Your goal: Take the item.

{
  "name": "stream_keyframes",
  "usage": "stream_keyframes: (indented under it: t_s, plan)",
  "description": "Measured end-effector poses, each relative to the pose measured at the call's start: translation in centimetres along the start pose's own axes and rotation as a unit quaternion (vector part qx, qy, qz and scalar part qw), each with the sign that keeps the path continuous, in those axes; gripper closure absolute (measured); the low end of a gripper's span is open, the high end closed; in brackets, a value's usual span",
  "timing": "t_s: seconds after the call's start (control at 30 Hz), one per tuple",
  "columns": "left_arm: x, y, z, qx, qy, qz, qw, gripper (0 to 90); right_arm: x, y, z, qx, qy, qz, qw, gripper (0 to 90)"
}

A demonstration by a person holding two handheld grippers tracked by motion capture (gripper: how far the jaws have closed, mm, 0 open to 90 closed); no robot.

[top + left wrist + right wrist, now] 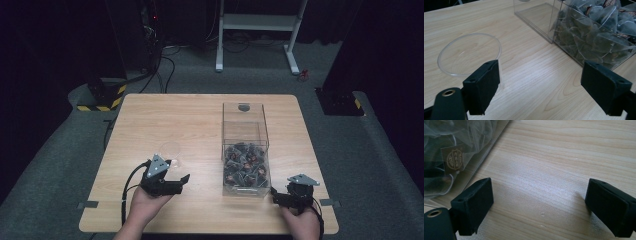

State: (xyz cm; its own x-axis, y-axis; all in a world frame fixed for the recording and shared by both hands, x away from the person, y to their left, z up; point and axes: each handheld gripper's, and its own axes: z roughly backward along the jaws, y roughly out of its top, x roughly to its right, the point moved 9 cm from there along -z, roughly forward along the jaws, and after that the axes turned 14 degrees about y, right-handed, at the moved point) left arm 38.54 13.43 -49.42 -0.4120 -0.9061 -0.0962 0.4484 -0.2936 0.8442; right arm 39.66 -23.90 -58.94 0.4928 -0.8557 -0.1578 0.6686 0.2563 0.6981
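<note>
Left tool (172, 176) gaped wide, empty, just beside clear cup (469, 53). Right tool (287, 192) open, empty, near bench (165, 120) front edge, beside clear box (245, 150) of tea bags (589, 32). Cup faint from above.

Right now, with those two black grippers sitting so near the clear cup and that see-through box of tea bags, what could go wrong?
The clear cup looks light and stands right beside one jaw of the open left gripper, so a small sideways move could tip or slide it.

The right gripper, also open, rests close to the clear box; pushing forward might shove the box across the table.

The tea bags are piled loosely, so a grab may catch several at once.
</note>
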Motion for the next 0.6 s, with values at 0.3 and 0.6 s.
stream_keyframes:
  t_s: [0.3, 0.6]
  plan:
    - [1.3, 1.0, -0.2, 0.006, -0.017, -0.008, 0.9998, 17.2, 0.0, 0.1, 0.0, 0.000, 0.002, 0.001, 1.0000, 7.7]
    - [3.5, 2.5, -0.9, 0.018, -0.042, -0.017, 0.9988, 18.8, 0.0, 0.1, -0.1, 0.000, 0.002, 0.001, 1.0000, 7.7]
